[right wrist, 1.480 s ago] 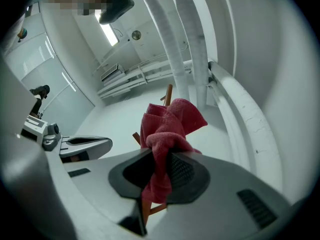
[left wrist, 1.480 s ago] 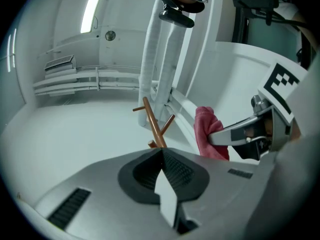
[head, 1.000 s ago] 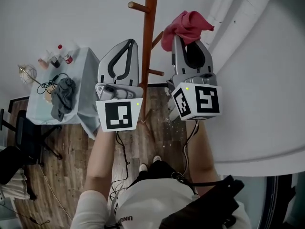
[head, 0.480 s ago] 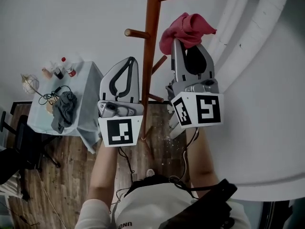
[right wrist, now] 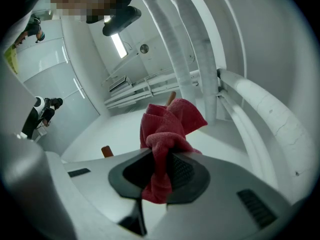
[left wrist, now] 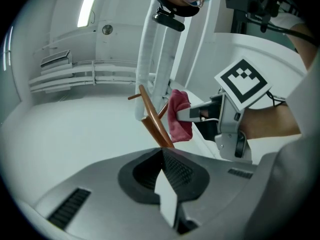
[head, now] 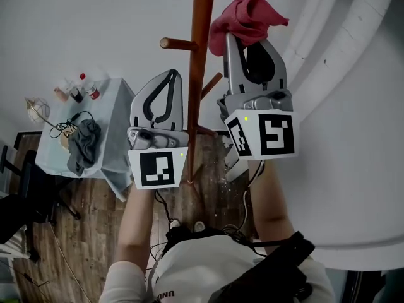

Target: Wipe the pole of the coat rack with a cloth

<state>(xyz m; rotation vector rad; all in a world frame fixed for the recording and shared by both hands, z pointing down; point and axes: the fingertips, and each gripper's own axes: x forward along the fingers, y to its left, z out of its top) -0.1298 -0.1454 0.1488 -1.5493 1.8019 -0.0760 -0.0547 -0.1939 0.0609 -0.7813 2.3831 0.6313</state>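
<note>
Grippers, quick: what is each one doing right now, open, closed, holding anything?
Left gripper: closed, holding nothing.
Right gripper: closed on the red cloth.

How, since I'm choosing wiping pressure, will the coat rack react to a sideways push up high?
The coat rack is a tall, thin wooden pole, so it will probably sway or tip. The left gripper is shut beside it, holding nothing, so nothing seems to steady it.

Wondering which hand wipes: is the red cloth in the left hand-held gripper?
No, the red cloth is clamped between the jaws of the right hand-held gripper.
</note>
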